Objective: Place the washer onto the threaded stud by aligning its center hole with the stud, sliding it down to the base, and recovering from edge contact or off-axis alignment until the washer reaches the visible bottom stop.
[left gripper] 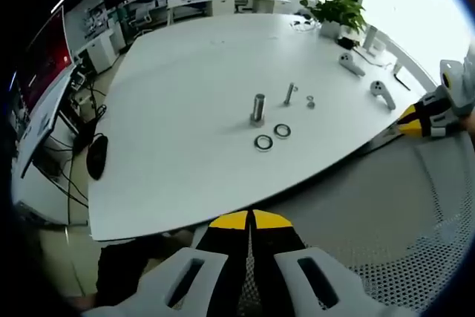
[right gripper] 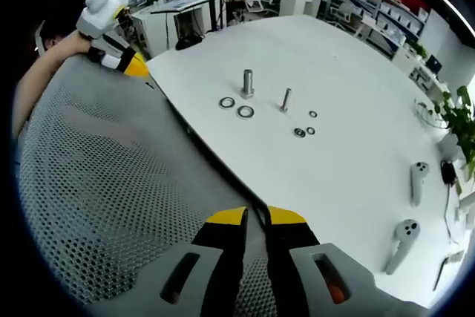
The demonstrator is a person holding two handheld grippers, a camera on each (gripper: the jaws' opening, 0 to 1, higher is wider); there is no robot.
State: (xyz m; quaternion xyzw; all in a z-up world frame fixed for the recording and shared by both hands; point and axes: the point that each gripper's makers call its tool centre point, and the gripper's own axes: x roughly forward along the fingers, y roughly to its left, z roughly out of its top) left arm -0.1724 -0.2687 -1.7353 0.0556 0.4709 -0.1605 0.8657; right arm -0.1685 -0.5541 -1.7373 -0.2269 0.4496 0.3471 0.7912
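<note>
The washer lies flat on the table, just beside the thick stud, with a second washer close next to it; in the right gripper view the same pair, washer and second washer, sits at the foot of the thick stud. Beyond the stud stands a thinner bolt, upright, and past that a few small nuts. Your left gripper hangs well back from the stud, off the table edge and over a mesh chair back, its jaws drawn together with only a thin seam between them. Your right gripper is likewise well short of the stud, its jaws nearly together and holding nothing.

Hazards, judged from this layout: two studs stand near each other, so you may seat the washer on the wrong one; the thick stud looks the likelier match, but the hole size cannot be read here. The two washers lie so close that closing on one may nudge the other away. A flat ring on a smooth table is likely to skid or flip under the jaws. If you carry it tilted, its rim will catch the stud top and hang off-axis. The stud may topple if it is merely standing free; that cannot be told.
</note>
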